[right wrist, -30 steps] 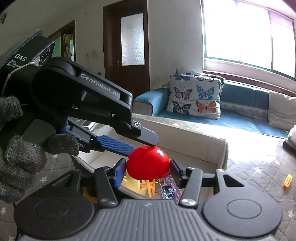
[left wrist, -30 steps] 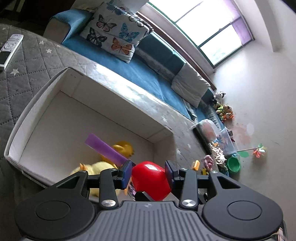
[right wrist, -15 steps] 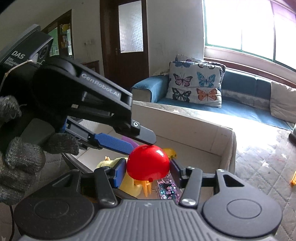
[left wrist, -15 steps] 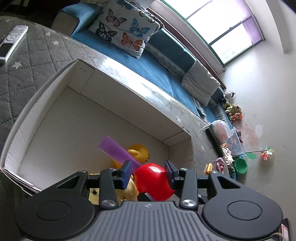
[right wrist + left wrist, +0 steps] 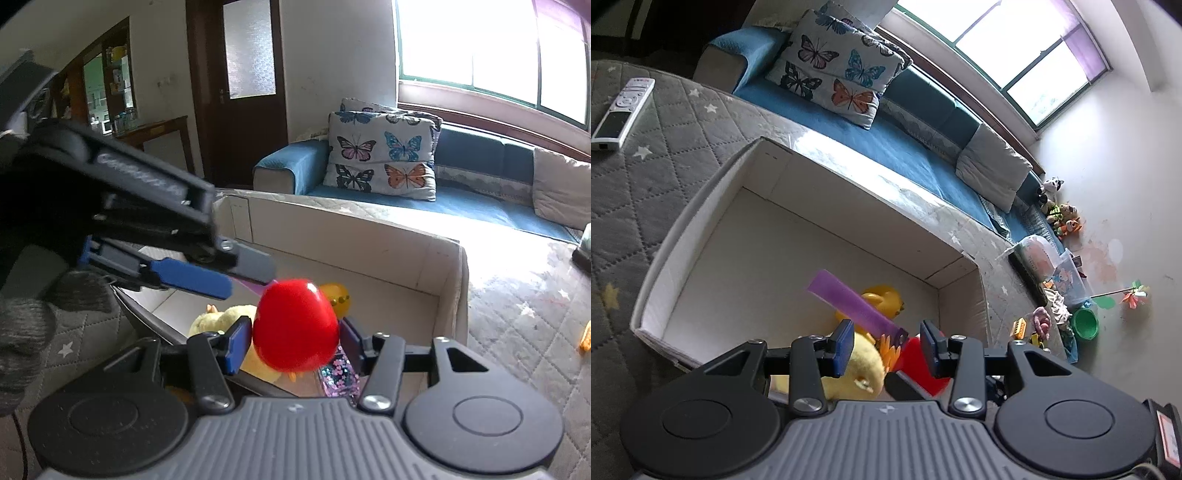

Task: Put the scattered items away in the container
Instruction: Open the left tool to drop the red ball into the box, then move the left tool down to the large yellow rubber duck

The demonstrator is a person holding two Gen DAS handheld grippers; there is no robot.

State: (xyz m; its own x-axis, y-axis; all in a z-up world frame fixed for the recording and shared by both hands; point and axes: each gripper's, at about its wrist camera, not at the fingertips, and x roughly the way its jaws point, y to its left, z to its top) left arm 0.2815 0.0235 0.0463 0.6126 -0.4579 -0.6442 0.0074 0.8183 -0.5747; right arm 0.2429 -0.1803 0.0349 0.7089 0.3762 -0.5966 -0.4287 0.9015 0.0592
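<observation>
Gripping a red egg-shaped toy (image 5: 295, 326), the right gripper (image 5: 293, 341) has its blue pads pressed on the toy's two sides at about 6 o'clock in the right wrist view. The egg's long axis stands nearly upright, with the narrower end tipped toward 1 o'clock and a small bright highlight near its tip. It hangs above the near part of the white cardboard box (image 5: 452, 280), over a yellow plush chick (image 5: 225, 317) and a clear pouch with pink flower glitter (image 5: 338, 374) lying inside.

At 9 o'clock in that view, the left gripper (image 5: 886, 345) reaches in over the box. Its housing carries pale lettering, too blurred to read. From its own camera its jaws stand apart with nothing pinched between them; the chick and the red toy show through the gap below.

Farther in, a purple comb (image 5: 855, 302) lies slanted, its long axis running from 10 o'clock to 4 o'clock, across a yellow rubber duck (image 5: 884, 299).

Beyond the box, a white remote control (image 5: 622, 109) rests on the grey quilted cover (image 5: 646, 184) at 10 o'clock, its markings too small to read. A butterfly-print cushion (image 5: 382, 160) leans on the blue sofa (image 5: 480, 192) toward 12 o'clock.
</observation>
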